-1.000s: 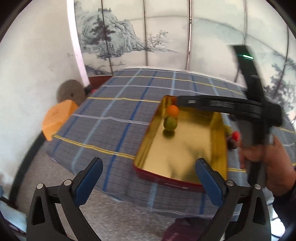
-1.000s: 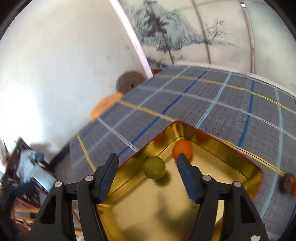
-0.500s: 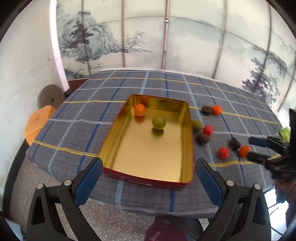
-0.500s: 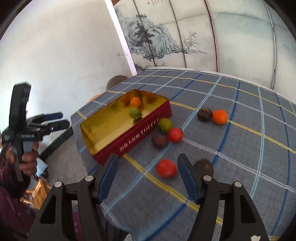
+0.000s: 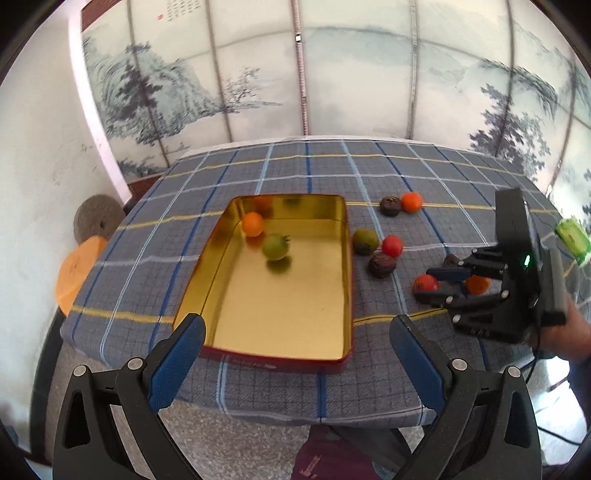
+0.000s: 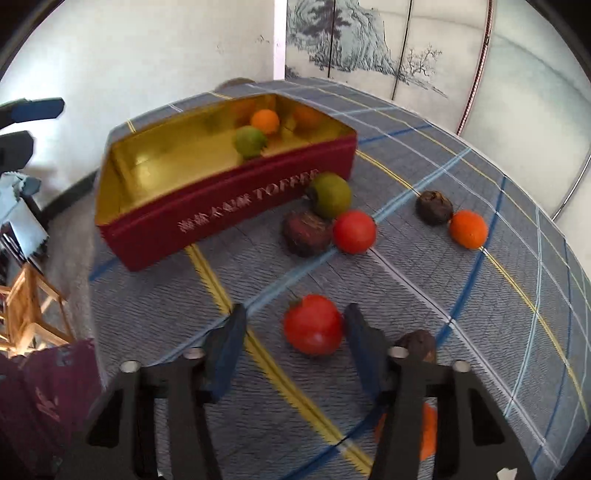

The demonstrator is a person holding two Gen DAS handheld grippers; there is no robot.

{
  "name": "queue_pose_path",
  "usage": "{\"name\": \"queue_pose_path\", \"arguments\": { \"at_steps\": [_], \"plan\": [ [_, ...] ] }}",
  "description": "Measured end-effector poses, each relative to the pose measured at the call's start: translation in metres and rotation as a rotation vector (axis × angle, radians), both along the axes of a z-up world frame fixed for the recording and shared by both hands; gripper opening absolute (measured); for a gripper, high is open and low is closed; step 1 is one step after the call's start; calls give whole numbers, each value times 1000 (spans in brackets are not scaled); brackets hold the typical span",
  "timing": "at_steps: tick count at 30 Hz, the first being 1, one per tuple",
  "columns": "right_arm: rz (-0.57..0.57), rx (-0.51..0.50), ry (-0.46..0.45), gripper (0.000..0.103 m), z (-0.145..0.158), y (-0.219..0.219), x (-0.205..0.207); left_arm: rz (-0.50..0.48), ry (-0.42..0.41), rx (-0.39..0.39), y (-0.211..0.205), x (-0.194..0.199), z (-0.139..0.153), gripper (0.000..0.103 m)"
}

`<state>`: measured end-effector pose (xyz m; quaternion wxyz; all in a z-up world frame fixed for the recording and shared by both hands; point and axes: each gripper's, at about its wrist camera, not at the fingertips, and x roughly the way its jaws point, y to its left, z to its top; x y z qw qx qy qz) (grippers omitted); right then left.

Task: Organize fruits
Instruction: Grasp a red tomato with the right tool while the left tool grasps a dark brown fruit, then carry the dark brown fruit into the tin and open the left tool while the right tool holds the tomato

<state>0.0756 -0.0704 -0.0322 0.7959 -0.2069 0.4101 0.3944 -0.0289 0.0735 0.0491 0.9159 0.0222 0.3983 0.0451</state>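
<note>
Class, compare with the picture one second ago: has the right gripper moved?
Yes. It left the gold tin and now hovers open around a red tomato on the cloth beside it.

Bright even daylight, glare on gold tin (image 5: 280, 295) floor, soft shadows under fruit, right view motion-blurred, strong fisheye bending, dark corners

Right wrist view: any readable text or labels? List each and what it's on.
"TOFFEE", pale lettering on the red outer side wall of the gold-lined rectangular tin.
Characters left of it on the same wall: too blurred to read.
Red seal and small marks at the top of the painted landscape screen, left wrist view: too small to read.
</note>
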Motion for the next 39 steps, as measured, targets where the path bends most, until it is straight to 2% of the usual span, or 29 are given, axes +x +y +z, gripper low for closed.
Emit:
{"name": "queue_pose_path", "arguments": {
  "at_steps": [2,3,5,8,12,15,21,23,26,30,31,32,33,37,39],
  "plan": [
    [-45,40,-11,30,8,-14,2,-40,9,-3,-10,7,-1,100],
    [-79,92,-12,30,17,-29,4,-65,14,-18,-15,12,-1,100],
    [-158,227,-5,30,37,-67,6,-101,13,-42,-24,21,0,100],
    [-305,326,-27,30,52,-130,12,-183,29,-103,-43,43,-1,100],
    [-501,263,-36,30,36,-198,30,-252,120,-225,-73,84,-12,100],
    [-577,264,-14,31,22,-231,39,-282,182,-332,-93,112,-23,100],
    [-590,293,35,31,2,-248,41,-190,303,-457,-112,153,-48,93],
    [-575,307,25,31,4,-248,38,-165,360,-486,-117,162,-58,81],
    [-562,329,42,31,4,-251,40,-137,422,-483,-122,170,-73,71],
    [-549,367,44,32,7,-253,39,-115,450,-492,-128,176,-85,69],
    [-547,372,48,32,7,-253,40,-117,455,-496,-131,177,-88,60],
    [-543,376,52,32,7,-253,40,-123,466,-496,-135,178,-91,40],
    [-542,379,53,32,7,-253,40,-130,490,-484,-140,180,-97,34],
    [-543,374,61,33,6,-252,42,-167,432,-402,-153,176,-95,33],
    [-550,362,78,33,3,-251,45,-166,401,-390,-153,170,-91,33]
  ]
}}
